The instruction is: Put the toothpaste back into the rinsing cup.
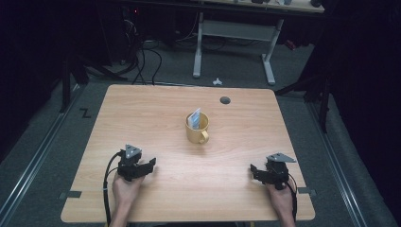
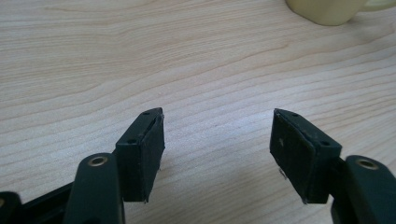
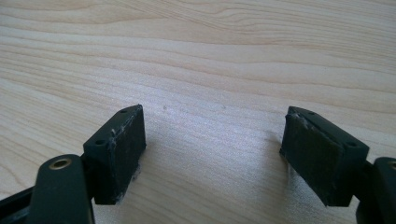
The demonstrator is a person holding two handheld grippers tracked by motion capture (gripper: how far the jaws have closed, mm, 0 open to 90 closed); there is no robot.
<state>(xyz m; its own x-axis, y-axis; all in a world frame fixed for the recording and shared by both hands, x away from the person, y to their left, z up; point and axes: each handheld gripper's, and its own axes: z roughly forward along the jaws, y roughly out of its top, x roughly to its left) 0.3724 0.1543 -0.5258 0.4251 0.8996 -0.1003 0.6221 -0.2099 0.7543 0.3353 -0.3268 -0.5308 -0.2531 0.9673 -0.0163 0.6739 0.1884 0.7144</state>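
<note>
A yellow mug [image 1: 197, 129] stands upright near the middle of the wooden table [image 1: 142, 113], its handle toward the person. A white and blue packet [image 1: 194, 117] sticks up out of it. My left gripper [image 1: 152, 164] rests low at the front left, open, with bare wood between its jaws. In the left gripper view the left gripper [image 2: 217, 140] points at the tabletop, and the mug's base [image 2: 327, 10] shows at the top right. My right gripper [image 1: 253, 169] rests at the front right, open and holding nothing. The right gripper [image 3: 212, 140] has its pads wide apart over wood.
A round cable hole [image 1: 225, 100] sits near the table's far edge. Beyond the table stand a white desk frame [image 1: 235, 33] and loose cables [image 1: 142, 56] on the grey floor. Dark stands flank both sides.
</note>
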